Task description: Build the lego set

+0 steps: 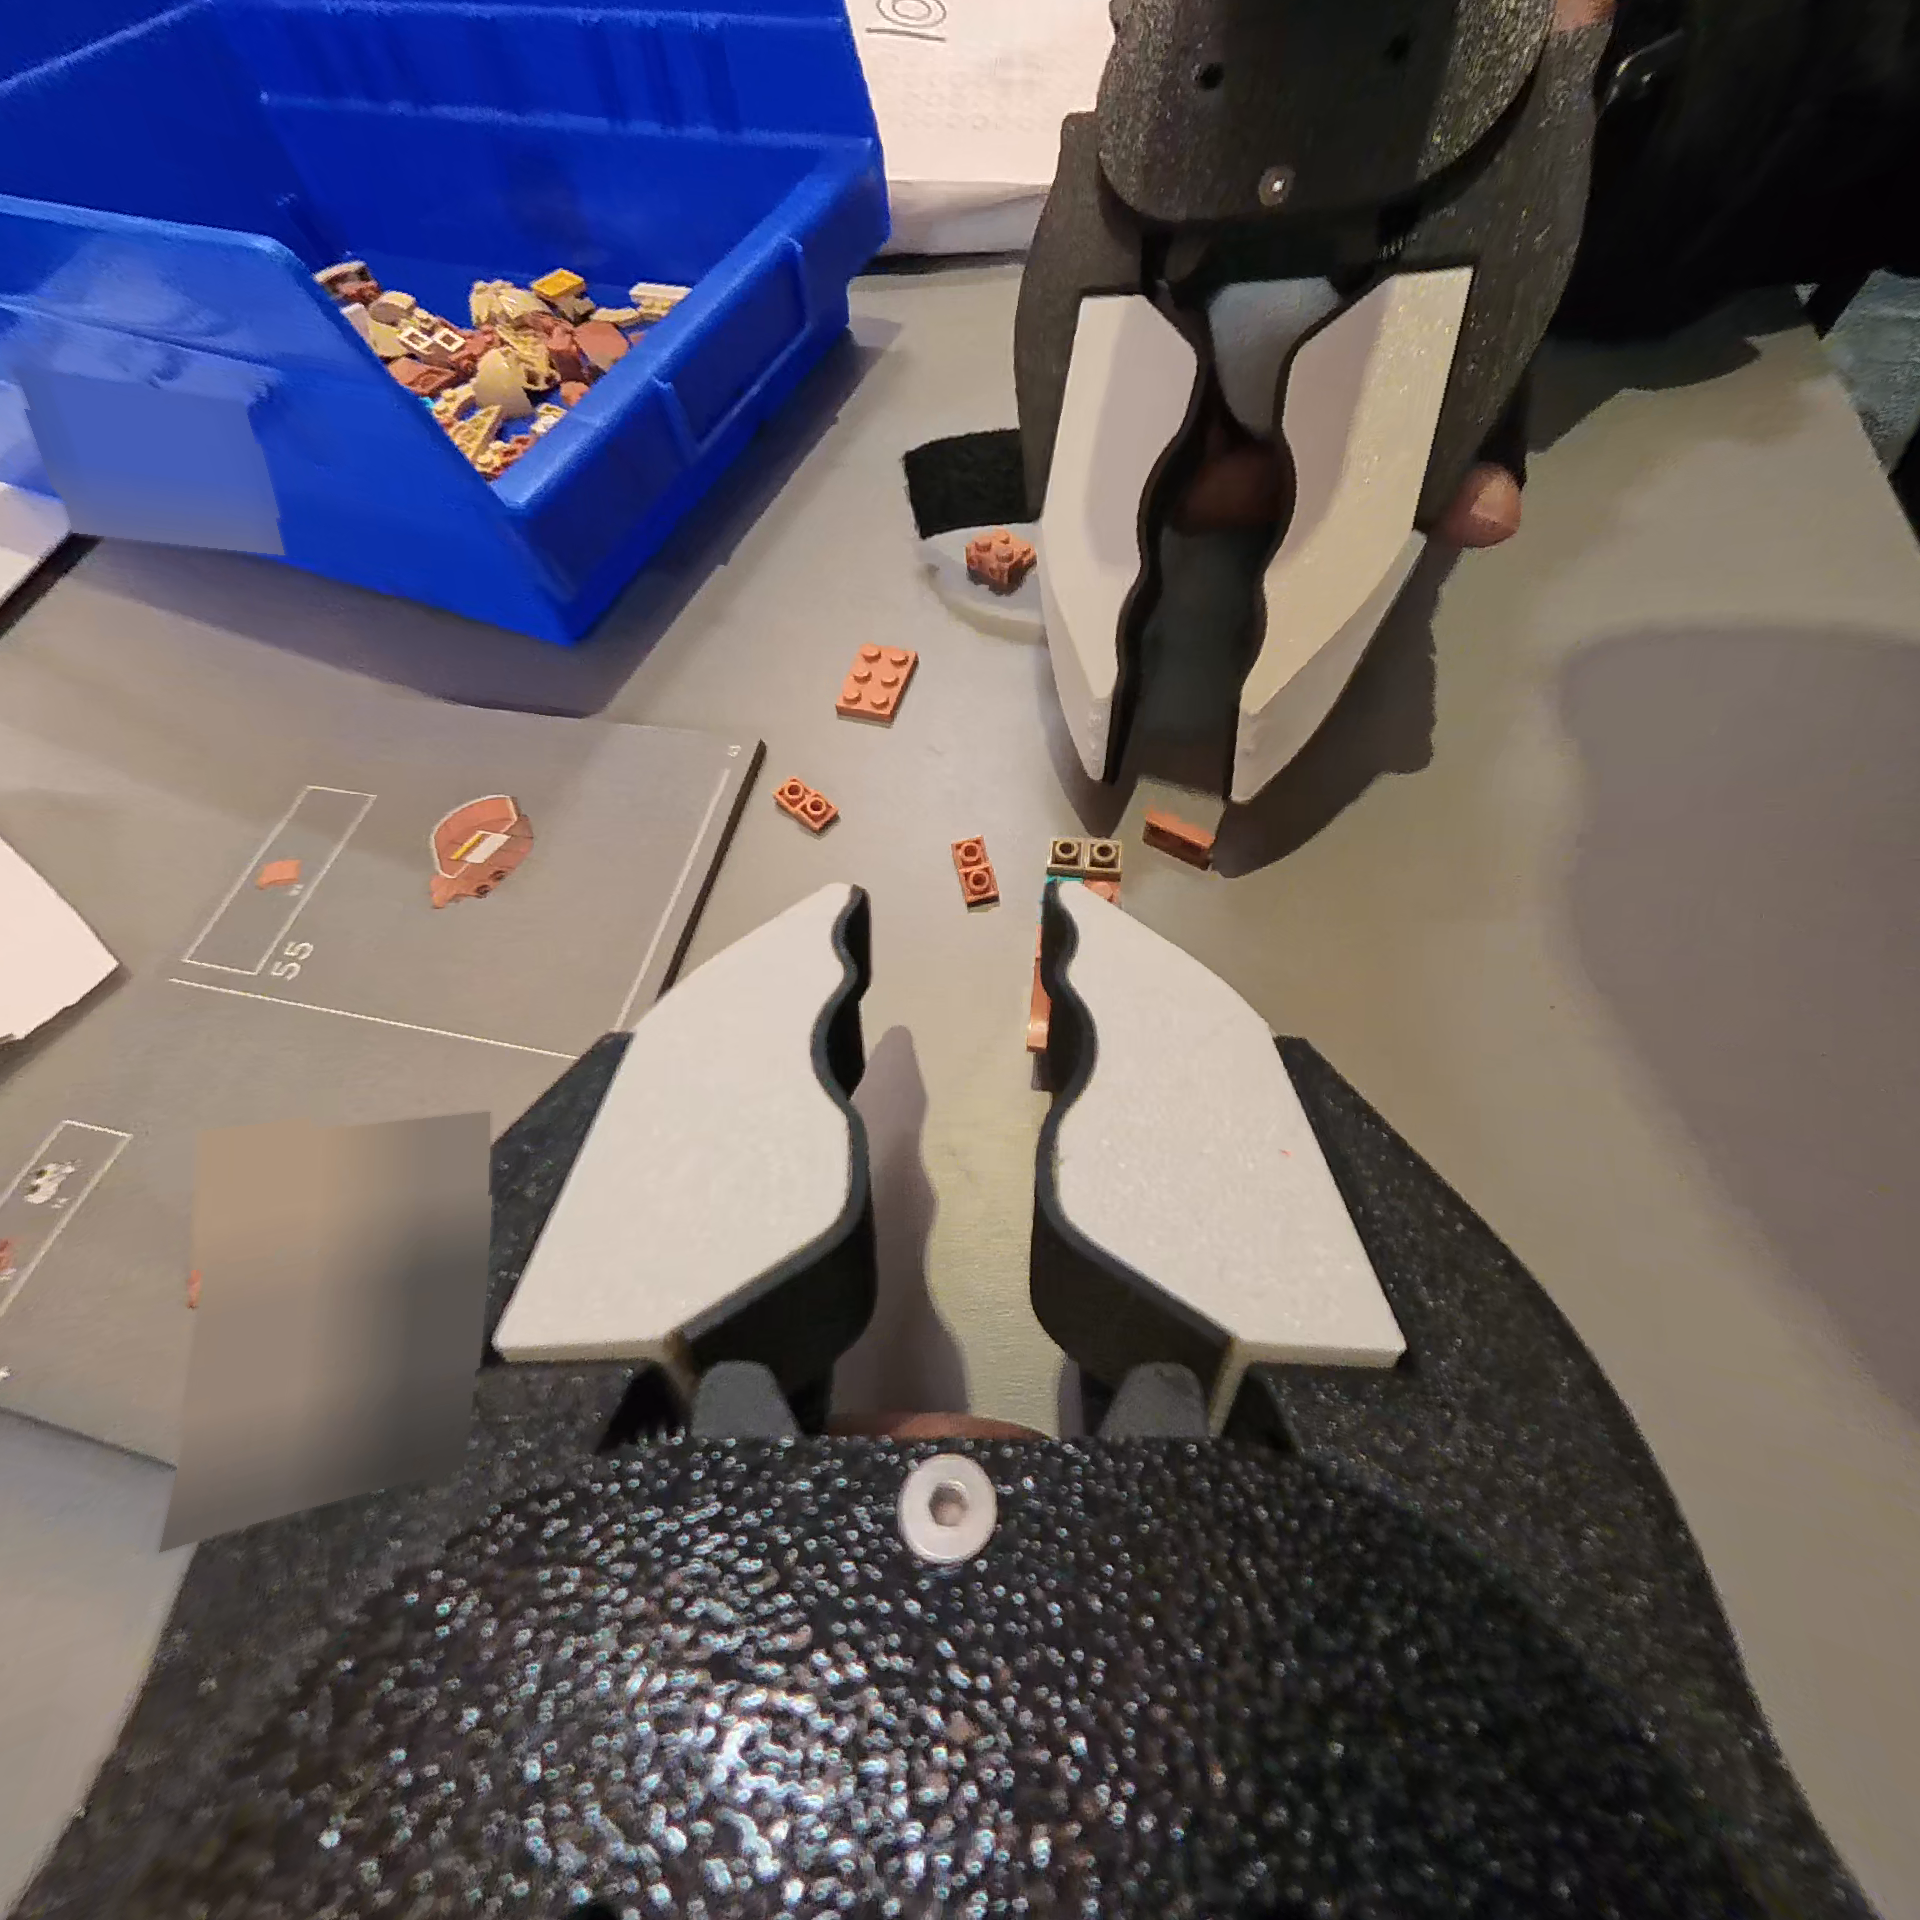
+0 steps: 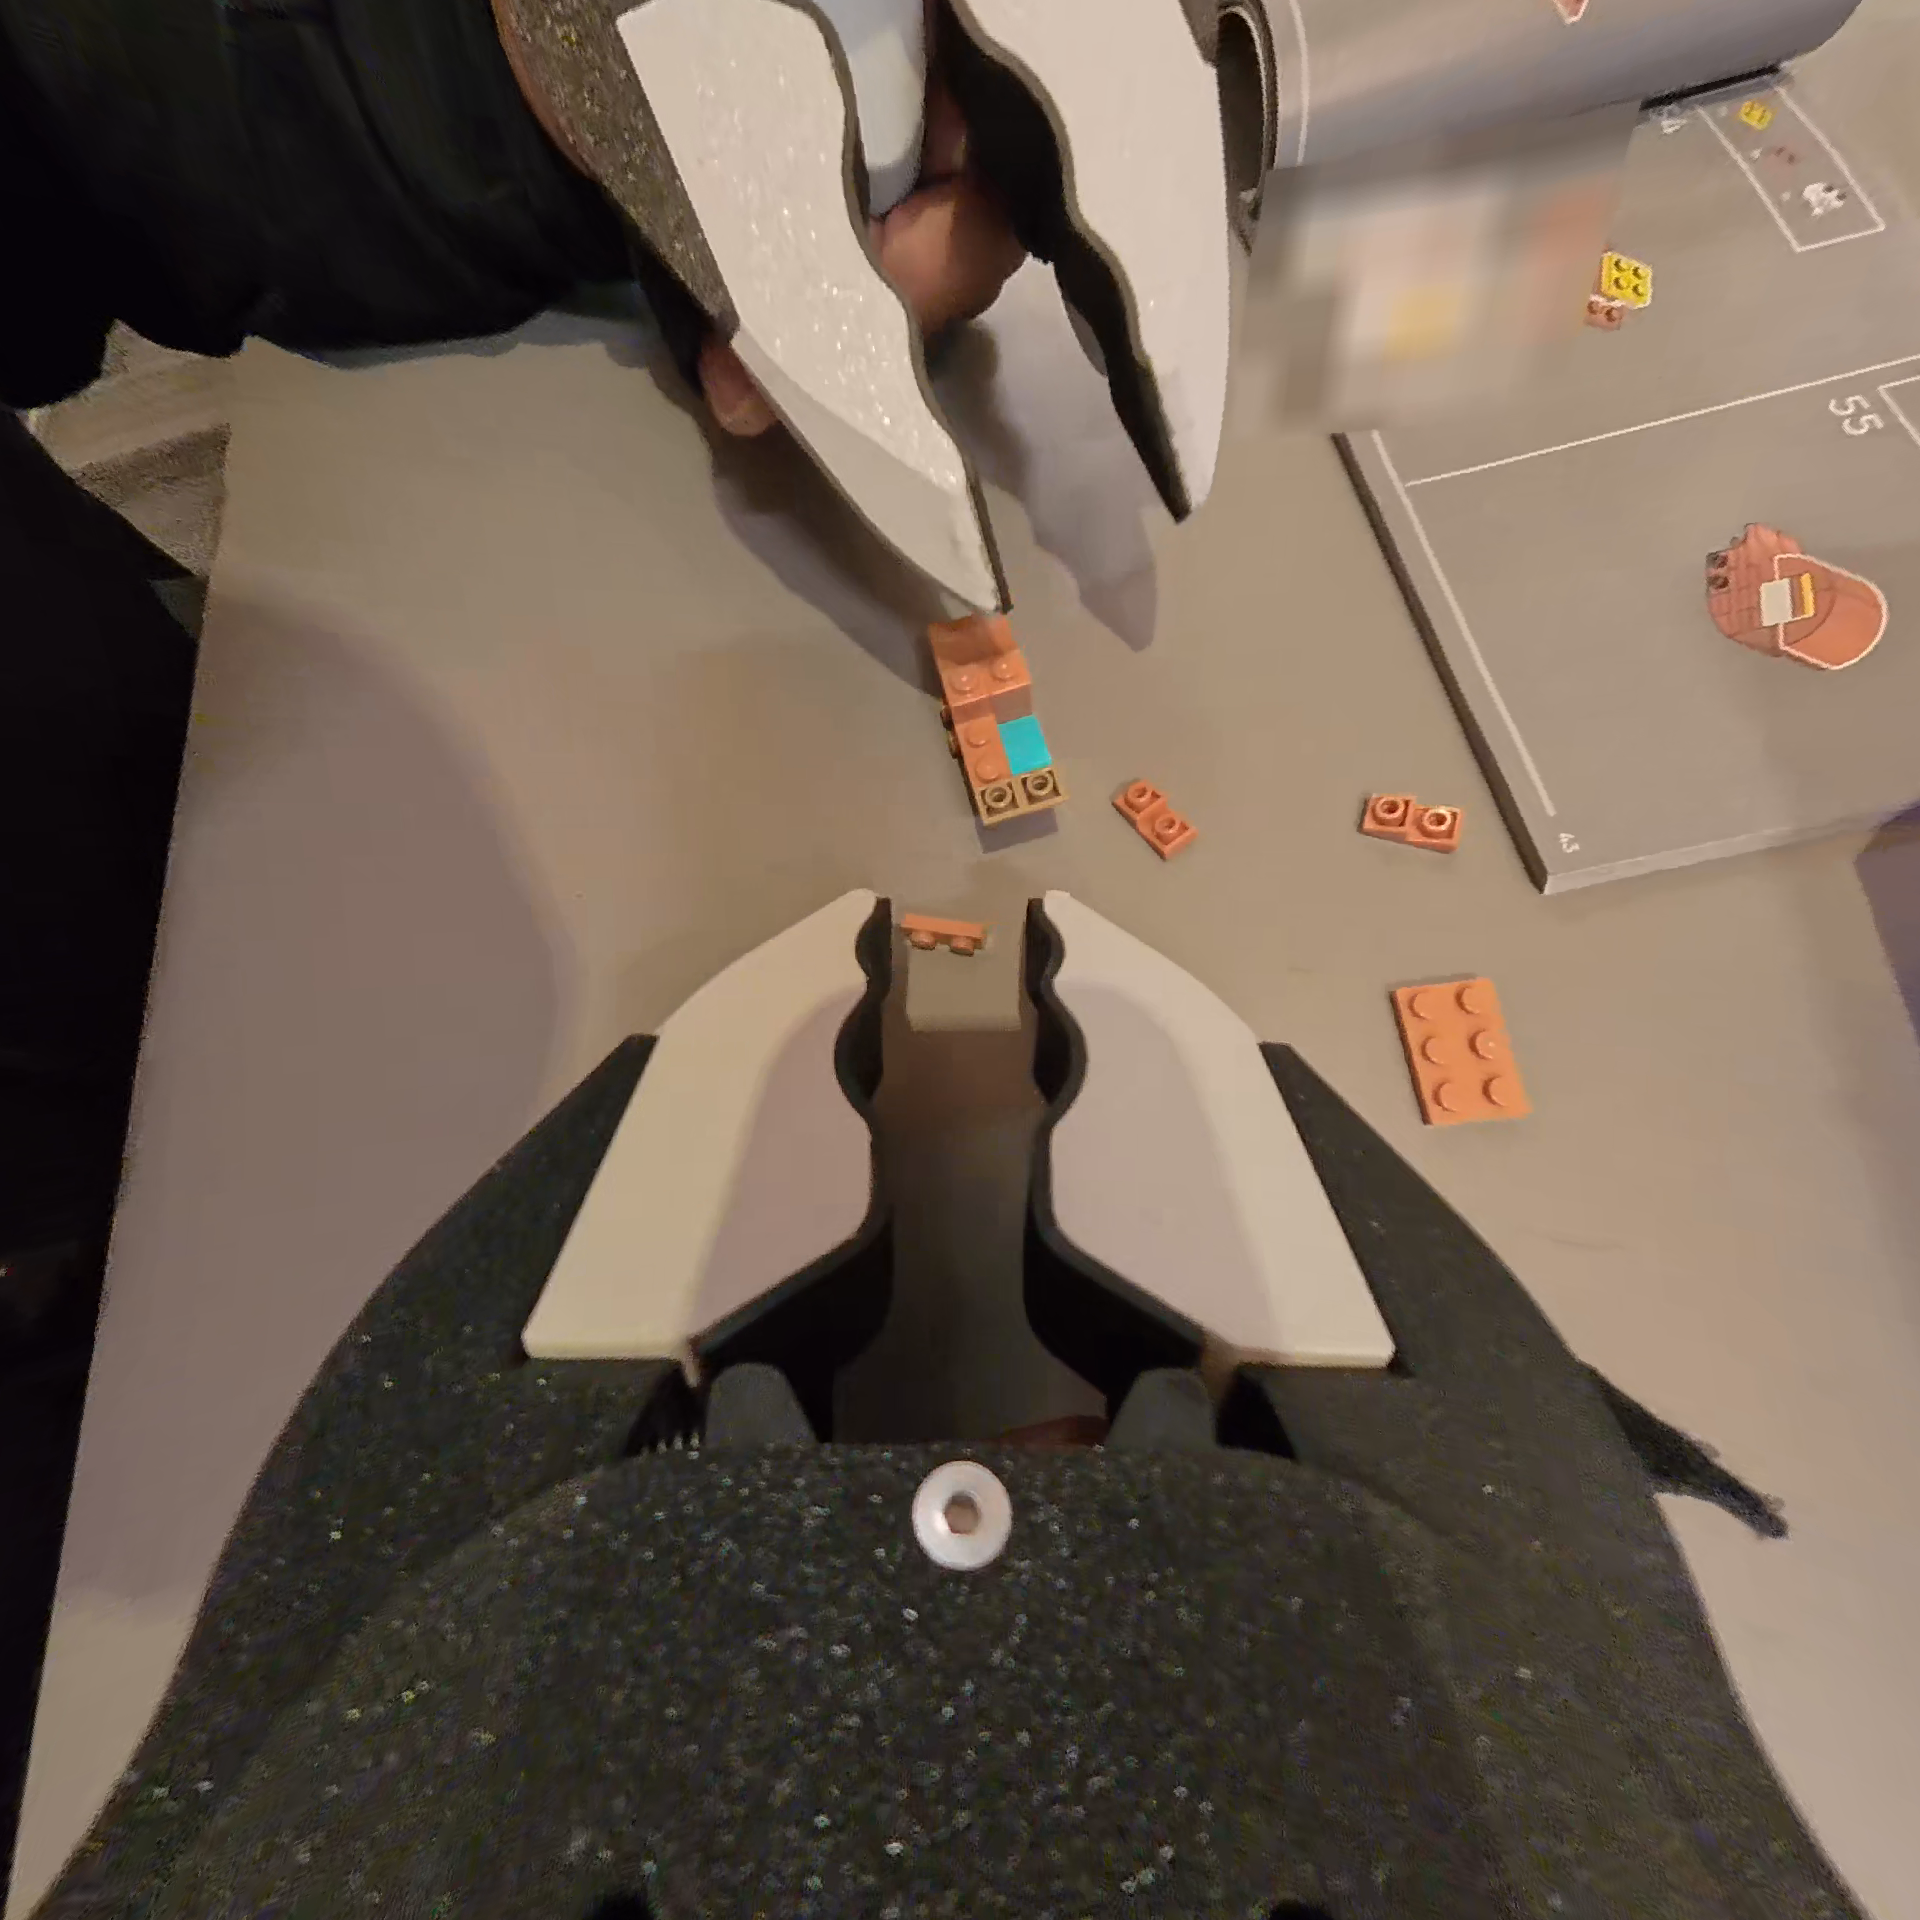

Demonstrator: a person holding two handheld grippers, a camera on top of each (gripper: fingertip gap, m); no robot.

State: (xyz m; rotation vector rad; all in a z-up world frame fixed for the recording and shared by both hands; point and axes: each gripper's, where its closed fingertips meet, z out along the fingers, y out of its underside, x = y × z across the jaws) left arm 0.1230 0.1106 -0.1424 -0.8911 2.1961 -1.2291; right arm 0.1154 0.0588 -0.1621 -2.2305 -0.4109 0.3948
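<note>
Bricks lie scattered over the grey table (image 2: 520,727), and the small brick assembly (image 2: 997,727) at the middle serves as landmark: brown plates stacked in steps, one turquoise tile on top, two dark tan studded pieces at its near end in the right wrist view. Just right of it in that view lie a brown two-stud plate (image 2: 1153,819) and, farther on, a second two-stud plate (image 2: 1411,824); beyond those lies an open instruction booklet (image 2: 1662,644) (grey pages with printed diagrams). A brown six-stud plate (image 2: 1458,1049) sits well apart from the assembly, toward the right gripper's side. In the left wrist view a blue bin (image 1: 582,436) of tan and brown pieces stands far off to the left of the assembly, and a small brown block (image 1: 1001,558) rests on a pale disc beyond it.

The left gripper (image 1: 951,914) has its jaws apart, gripping nothing; its right finger (image 1: 1143,1039) lies just beside the assembly, contact uncertain. The right gripper (image 2: 956,914) points down at the table, jaws apart, with a thin brown plate (image 2: 943,932) on its edge between the fingertips and a visible gap to each pad, just short of the assembly's tan end.
</note>
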